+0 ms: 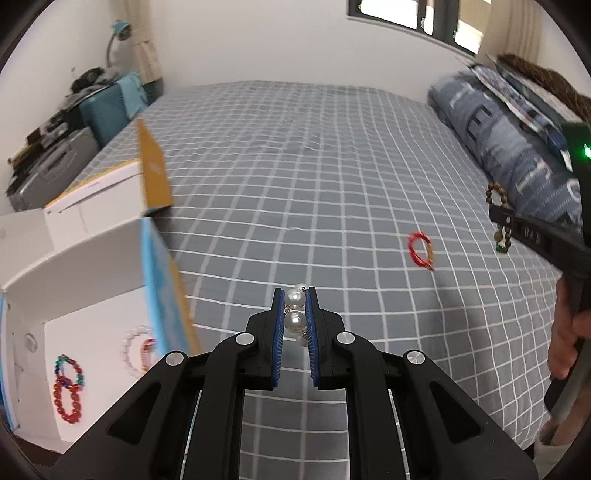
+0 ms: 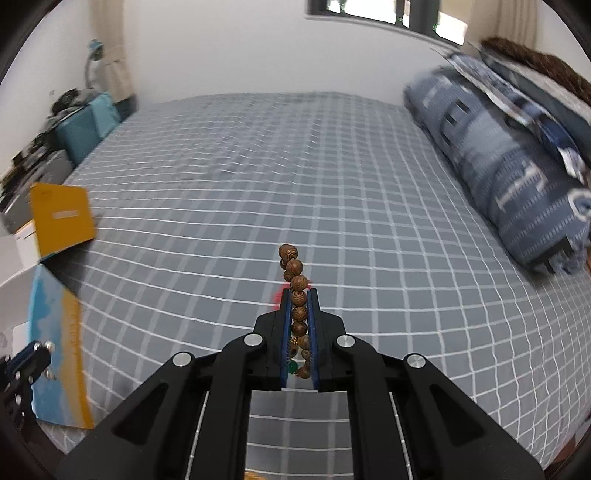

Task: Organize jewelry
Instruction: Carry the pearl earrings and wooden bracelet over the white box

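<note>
Pearl bracelet sat clamped in our left gripper, wooden beads in our right gripper; we judged a steady carry toward the box at nine o'clock best.

A home bedroom is indicated by the grey white-checked bed, the blue patterned pillows, the curtained window and the blue desk lamp.

Seven bracelets, two boxes, two hand-held grippers.
</note>
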`<state>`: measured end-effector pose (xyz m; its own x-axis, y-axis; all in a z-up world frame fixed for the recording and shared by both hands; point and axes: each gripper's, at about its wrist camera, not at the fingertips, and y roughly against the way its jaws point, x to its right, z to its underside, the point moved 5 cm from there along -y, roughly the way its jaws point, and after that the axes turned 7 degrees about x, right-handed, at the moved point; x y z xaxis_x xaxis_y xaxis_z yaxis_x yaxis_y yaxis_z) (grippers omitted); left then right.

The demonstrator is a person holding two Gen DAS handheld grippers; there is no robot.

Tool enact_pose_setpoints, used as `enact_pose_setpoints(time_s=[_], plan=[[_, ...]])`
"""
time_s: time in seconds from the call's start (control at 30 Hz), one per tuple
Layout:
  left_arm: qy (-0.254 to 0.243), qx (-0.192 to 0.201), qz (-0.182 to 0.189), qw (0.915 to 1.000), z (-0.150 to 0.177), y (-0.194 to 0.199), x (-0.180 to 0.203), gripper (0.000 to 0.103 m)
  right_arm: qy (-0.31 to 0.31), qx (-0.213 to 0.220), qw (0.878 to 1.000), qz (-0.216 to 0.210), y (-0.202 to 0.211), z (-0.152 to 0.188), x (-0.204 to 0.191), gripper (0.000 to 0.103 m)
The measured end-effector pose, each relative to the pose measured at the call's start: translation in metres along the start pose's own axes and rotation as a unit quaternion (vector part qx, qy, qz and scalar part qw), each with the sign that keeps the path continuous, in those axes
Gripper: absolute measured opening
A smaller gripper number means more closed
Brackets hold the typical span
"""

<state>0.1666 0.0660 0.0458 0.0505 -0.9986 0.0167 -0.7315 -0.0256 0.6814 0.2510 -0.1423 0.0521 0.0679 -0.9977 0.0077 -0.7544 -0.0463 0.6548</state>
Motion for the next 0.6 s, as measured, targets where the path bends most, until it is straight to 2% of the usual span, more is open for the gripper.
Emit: enact_pose_setpoints(time_s=[0.23,0.6], plan=[[0.031,0.026,-0.017,0.999,-0.008,0.028,-0.056,0.011,0.031,0.015,0.999,-0.042,0.017,-0.007,-0.073,0.007],[0.089,0.029,-0.072,0.9929,0.004,0.049,-0.158,0.011,0.096,0.028,0.989,-0.112,0.044,0.005,-0.19,0.007]])
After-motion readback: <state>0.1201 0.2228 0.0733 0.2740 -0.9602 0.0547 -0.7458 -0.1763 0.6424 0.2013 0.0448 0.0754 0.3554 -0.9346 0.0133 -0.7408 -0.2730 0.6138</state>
